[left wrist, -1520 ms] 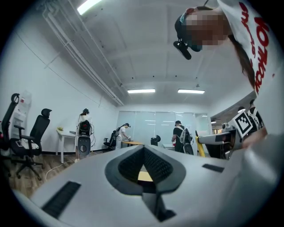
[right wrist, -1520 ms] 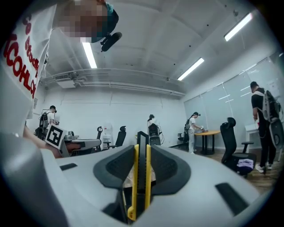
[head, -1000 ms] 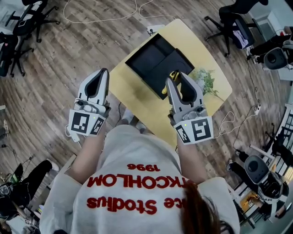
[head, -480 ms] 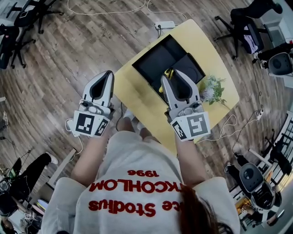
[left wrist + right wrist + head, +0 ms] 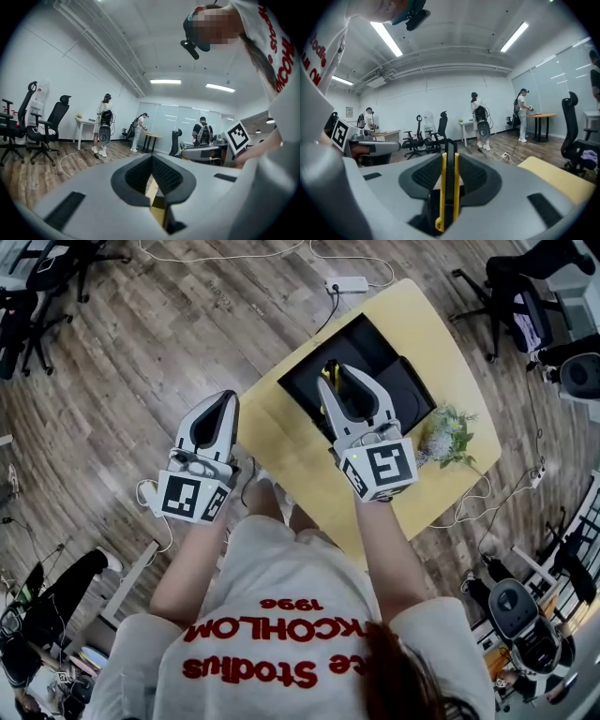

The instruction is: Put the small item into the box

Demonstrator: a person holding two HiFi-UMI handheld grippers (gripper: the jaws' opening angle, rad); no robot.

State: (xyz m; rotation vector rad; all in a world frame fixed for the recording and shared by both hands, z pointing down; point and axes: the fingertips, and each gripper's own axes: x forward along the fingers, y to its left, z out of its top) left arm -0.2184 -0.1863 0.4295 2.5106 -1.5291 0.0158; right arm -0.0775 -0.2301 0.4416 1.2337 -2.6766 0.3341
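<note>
A black box (image 5: 372, 339) lies open on the yellow table (image 5: 281, 442). My right gripper (image 5: 331, 382) hangs over the box's near part and is shut on a thin yellow and black item (image 5: 325, 368). In the right gripper view the item (image 5: 443, 197) stands upright between the ribbed pads, with my right gripper (image 5: 449, 163) pointing out level across the room. My left gripper (image 5: 228, 401) is at the table's left edge, apart from the box, its jaws together and nothing in them. The left gripper (image 5: 151, 165) view shows its tips meeting.
A green and white plant sprig (image 5: 449, 435) lies at the table's right side beside the box. A power strip (image 5: 345, 284) with cables lies on the wooden floor beyond the table. Office chairs (image 5: 514, 298) stand at the far right and far left.
My right gripper has moved forward with the item, from the box's near edge to over the box. The left gripper has kept its place beside the table.
</note>
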